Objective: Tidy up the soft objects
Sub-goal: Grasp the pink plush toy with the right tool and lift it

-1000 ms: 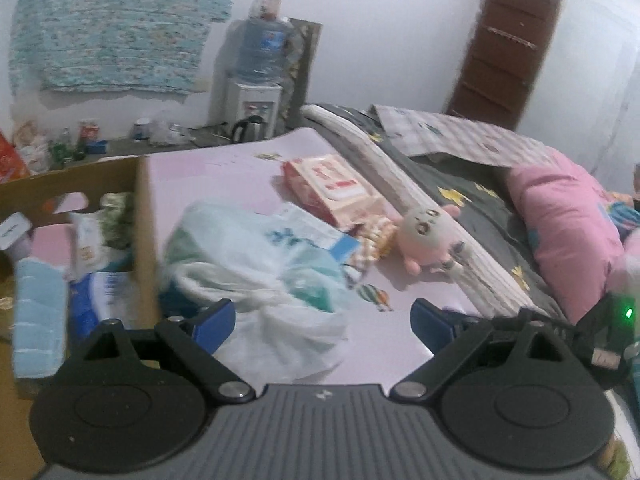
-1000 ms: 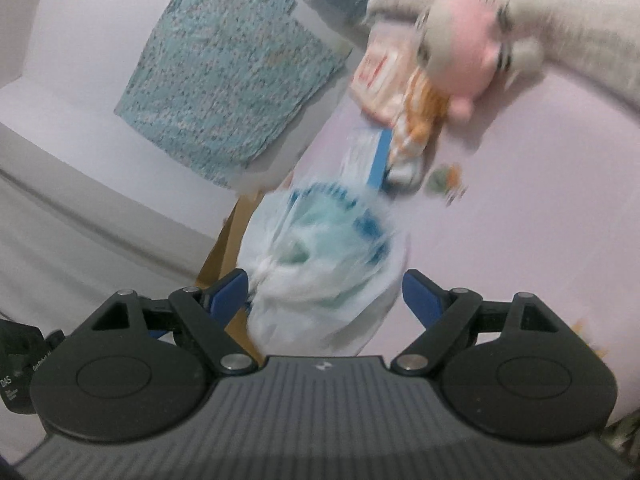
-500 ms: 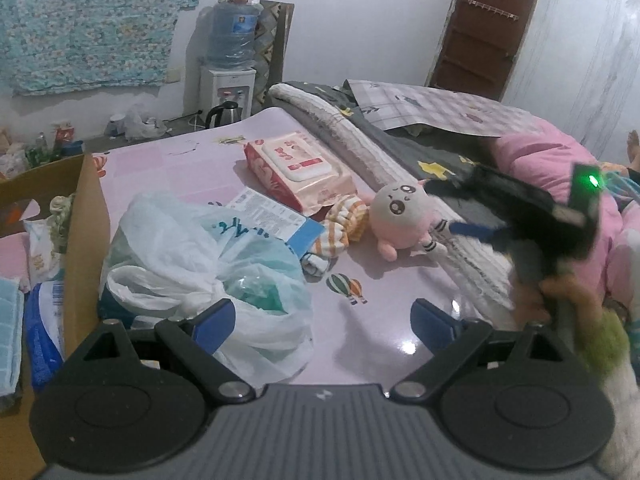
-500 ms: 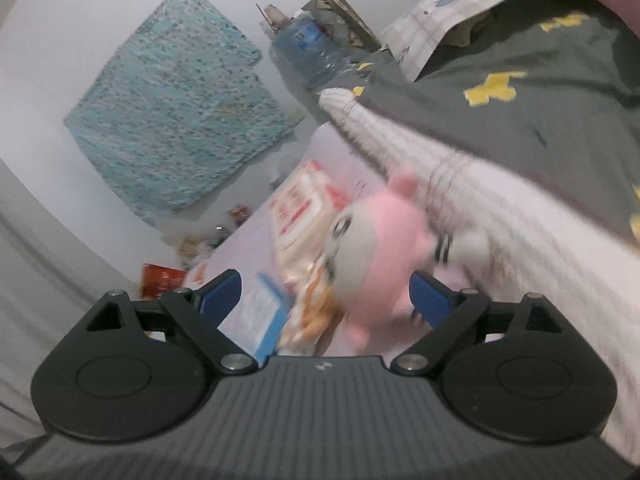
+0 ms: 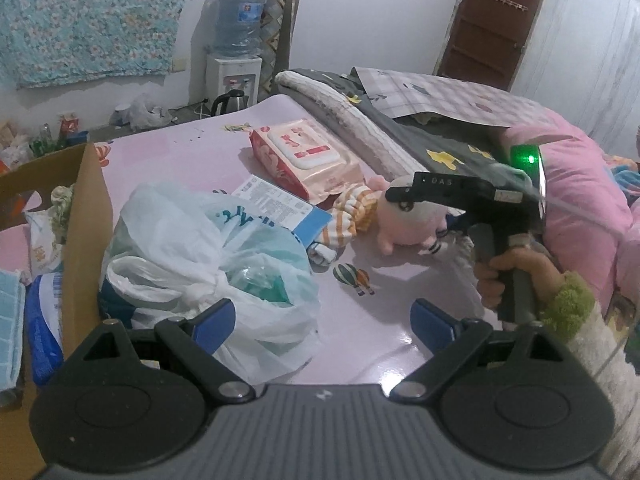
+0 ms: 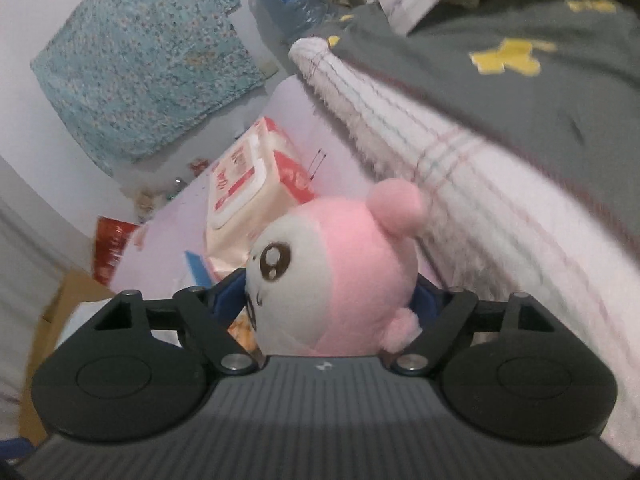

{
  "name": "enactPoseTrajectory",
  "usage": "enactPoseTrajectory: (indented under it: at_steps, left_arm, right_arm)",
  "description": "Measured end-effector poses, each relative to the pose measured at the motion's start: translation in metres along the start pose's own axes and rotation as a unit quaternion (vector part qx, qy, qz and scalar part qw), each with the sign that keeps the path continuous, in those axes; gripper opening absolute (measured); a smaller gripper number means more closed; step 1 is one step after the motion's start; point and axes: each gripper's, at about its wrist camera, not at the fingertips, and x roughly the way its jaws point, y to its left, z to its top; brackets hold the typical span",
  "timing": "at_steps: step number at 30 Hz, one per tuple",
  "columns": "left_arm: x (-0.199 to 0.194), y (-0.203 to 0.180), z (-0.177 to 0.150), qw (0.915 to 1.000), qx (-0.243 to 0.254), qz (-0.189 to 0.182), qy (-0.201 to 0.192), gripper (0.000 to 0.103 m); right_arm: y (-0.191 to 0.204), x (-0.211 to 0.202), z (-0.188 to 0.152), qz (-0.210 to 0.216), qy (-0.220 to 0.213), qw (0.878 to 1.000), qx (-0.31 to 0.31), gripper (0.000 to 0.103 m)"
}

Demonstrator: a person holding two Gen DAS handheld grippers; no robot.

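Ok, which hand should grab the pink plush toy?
Right. Its tool already straddles the pink plush toy, jaws closing around it. The left tool stands open, back by the plastic bag.

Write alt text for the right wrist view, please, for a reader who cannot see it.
A pink and white plush toy sits between the fingers of the right gripper, whose jaws are closing around it. Behind it, a wipes pack lies on a pink table, with a striped blanket at right.

Dim bluish light, fisheye-bent, blurred edges.
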Motion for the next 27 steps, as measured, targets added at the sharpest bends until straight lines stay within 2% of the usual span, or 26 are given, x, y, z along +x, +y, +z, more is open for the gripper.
enactPoseTrajectory:
  at_steps: [4, 9, 14, 21, 27]
  left_arm:
    - [-0.002, -0.003, -0.003, 1.0, 0.002, -0.005, -0.001, 0.095]
    - [-0.007, -0.006, -0.01, 0.9999, 0.0, -0.014, 0.0, 0.095]
    - [-0.013, -0.011, -0.02, 0.9997, 0.004, -0.025, 0.002, 0.095]
    - [-0.014, -0.021, -0.039, 0.9989, 0.015, -0.041, 0.017, 0.095]
    - [-0.004, -0.035, -0.054, 0.9977, 0.022, -0.052, 0.037, 0.095]
  right_arm:
    - [-0.001, -0.016, -0.018, 0.015, 0.008, 0.999, 0.034, 0.079]
    - [-0.001, -0.048, -0.058, 0.035, 0.013, 0.996, 0.08, 0.079]
    - [-0.005, -0.072, -0.098, 0.075, 0.036, 0.987, 0.141, 0.079]
    - [0.005, -0.09, -0.151, 0.09, 0.062, 0.978, 0.179, 0.081]
    - [0.008, -0.101, -0.17, 0.099, 0.069, 0.974, 0.193, 0.082]
